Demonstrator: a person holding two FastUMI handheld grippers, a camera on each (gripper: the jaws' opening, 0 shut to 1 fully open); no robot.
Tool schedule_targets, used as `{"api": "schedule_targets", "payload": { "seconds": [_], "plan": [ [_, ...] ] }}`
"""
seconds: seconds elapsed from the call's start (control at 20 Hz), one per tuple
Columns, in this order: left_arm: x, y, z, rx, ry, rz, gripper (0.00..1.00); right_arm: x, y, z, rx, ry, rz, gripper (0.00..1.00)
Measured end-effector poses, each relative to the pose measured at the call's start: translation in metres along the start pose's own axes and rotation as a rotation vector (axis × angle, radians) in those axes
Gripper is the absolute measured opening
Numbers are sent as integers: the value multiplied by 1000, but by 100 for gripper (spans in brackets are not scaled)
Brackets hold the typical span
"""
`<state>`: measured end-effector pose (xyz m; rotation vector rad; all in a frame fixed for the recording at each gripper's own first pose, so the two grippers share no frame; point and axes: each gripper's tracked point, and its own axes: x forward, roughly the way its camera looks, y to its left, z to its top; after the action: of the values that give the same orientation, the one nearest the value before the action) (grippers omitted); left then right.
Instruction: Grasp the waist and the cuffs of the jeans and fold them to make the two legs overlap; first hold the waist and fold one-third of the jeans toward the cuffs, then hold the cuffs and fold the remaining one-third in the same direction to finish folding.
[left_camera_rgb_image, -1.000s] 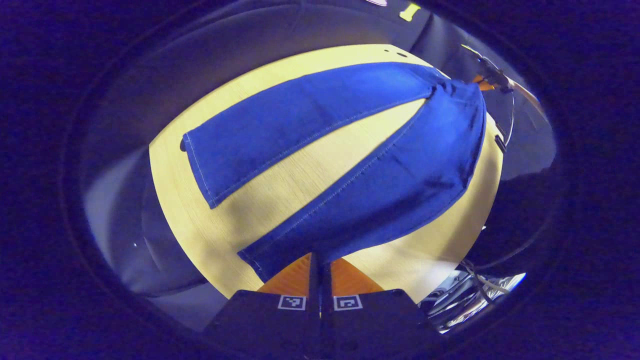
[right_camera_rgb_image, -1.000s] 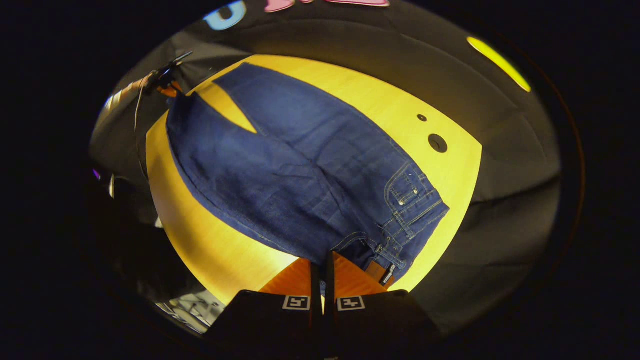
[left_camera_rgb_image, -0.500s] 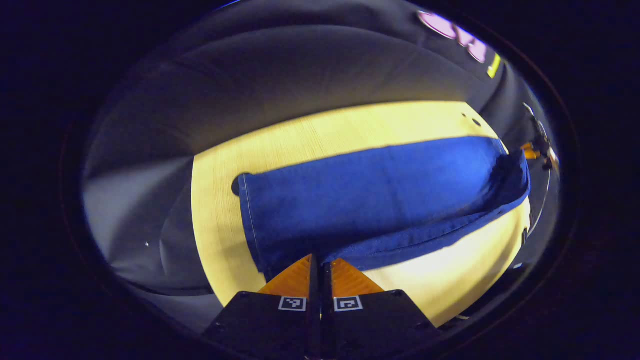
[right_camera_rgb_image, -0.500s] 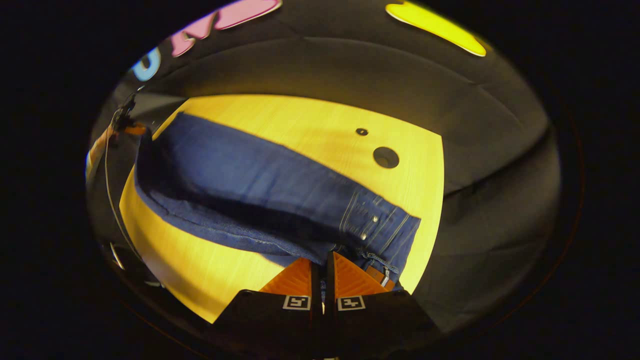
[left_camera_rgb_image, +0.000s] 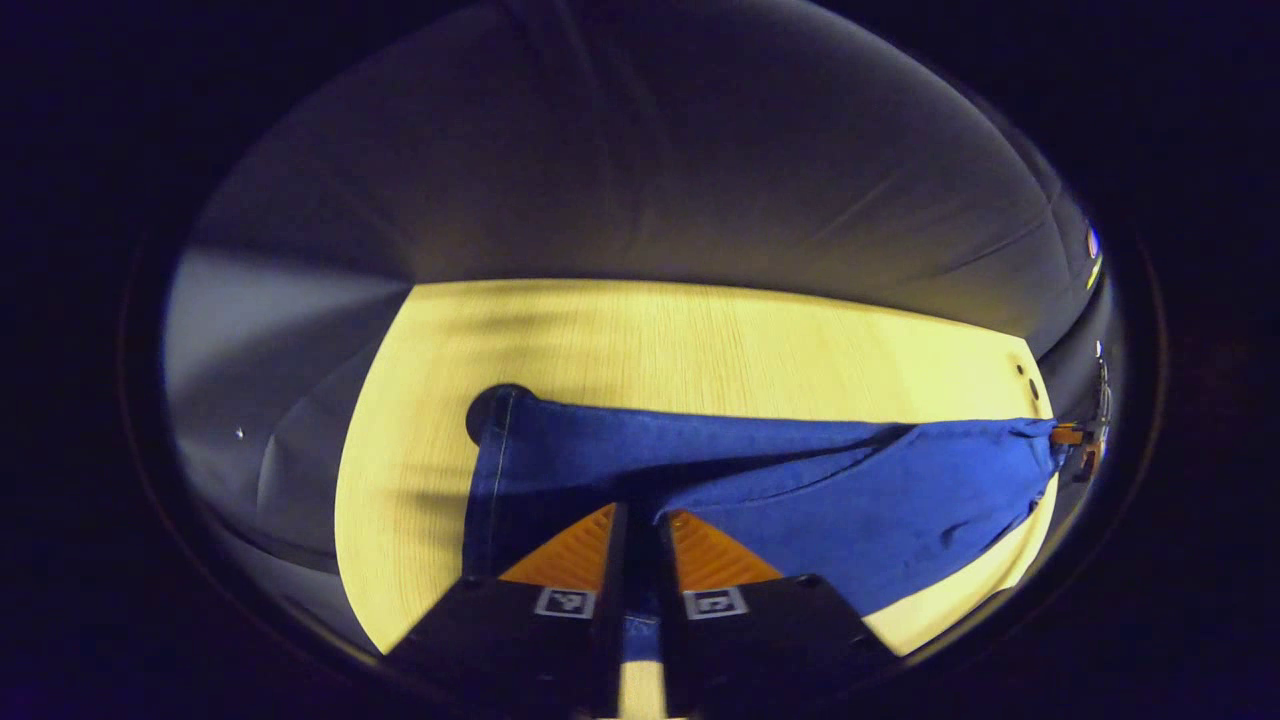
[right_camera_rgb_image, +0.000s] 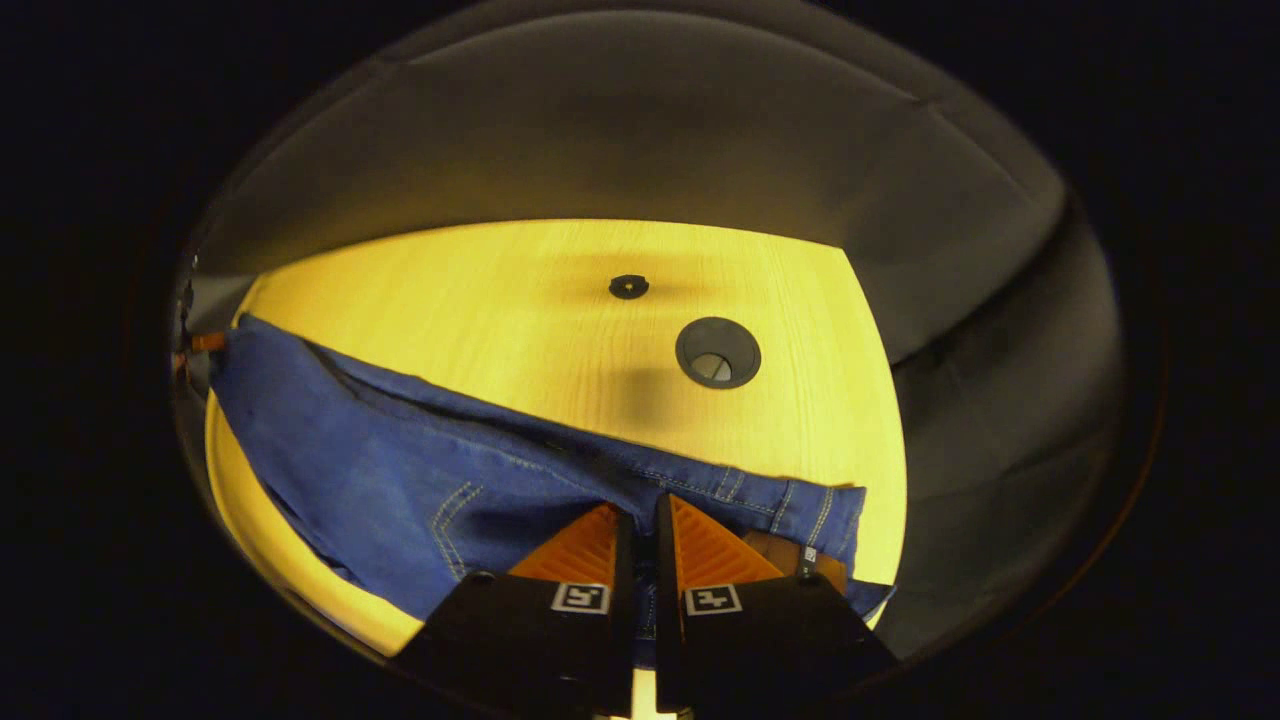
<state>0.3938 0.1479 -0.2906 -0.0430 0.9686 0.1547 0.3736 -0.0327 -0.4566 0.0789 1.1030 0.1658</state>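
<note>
- My left gripper (left_camera_rgb_image: 636, 520) has its fingers pressed together with the cuff end of the jeans (left_camera_rgb_image: 800, 490) pinched between them; denim shows in the narrow slit between the two fingers.
- Ahead of that gripper the lifted leg drapes over the lower one, whose cuff (left_camera_rgb_image: 492, 440) lies flat on the table (left_camera_rgb_image: 700, 340), just ahead and to the left of my fingers.
- Far off to the right of that gripper the cloth runs out to the waist, where my other gripper is a small shape at the very edge of the left gripper view.
- My right gripper (right_camera_rgb_image: 638, 525) is likewise closed, pinching the waist of the jeans (right_camera_rgb_image: 400, 470); the waistband (right_camera_rgb_image: 790, 500) with its belt loops lies just ahead and to the right of the fingers.
- Beyond that gripper the table carries a round grommet hole (right_camera_rgb_image: 717, 352) and a small dark disc (right_camera_rgb_image: 628, 287), both well clear of the cloth.
- I judge the legs nearly overlapped, with the upper layer not yet squared on the lower.
- The denim looks soft but weighty: it sags between my two grips and will slump if either lets go.
- Best hold, I judge, is on thick seamed edges, waistband and cuff hem, where layers give the fingers something firm.
</note>
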Motion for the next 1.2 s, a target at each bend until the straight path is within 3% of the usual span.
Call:
{"api": "schedule_targets", "payload": {
  "seconds": [0.05,0.15,0.2,0.3,0.4,0.55,0.65,0.8,0.9,1.05,1.1,1.2],
  "plan": [
    [-6,3,13,9,-56,26,55,-6,7,12,-16,-52,9,12],
    [-35,3,36,87,-199,71,95,-21,15,31,-30,-137,38,70],
    [-57,-3,51,129,-262,63,97,-28,14,37,-24,-159,44,98],
    [-96,-24,67,185,-353,30,97,-43,5,48,27,-217,28,98],
    [-135,-49,79,236,-436,-15,96,-58,-7,50,166,-247,28,98],
    [-205,-93,65,267,-507,-129,96,-57,-25,2,391,-119,17,98],
    [-233,-118,50,303,-540,-168,98,-62,-46,-30,517,-49,-42,99],
    [-264,-154,24,337,-559,-214,98,-26,-49,-64,764,54,-68,99],
    [-278,-176,10,340,-550,-255,98,-7,-49,-83,841,100,-58,99],
    [-273,-185,0,357,-515,-224,98,11,-55,-99,908,173,-116,99],
    [-274,-187,0,353,-513,-202,98,16,-59,-86,950,125,-119,93],
    [-275,-196,-4,323,-510,-211,98,11,-62,-84,988,134,-139,97]
  ]
}}
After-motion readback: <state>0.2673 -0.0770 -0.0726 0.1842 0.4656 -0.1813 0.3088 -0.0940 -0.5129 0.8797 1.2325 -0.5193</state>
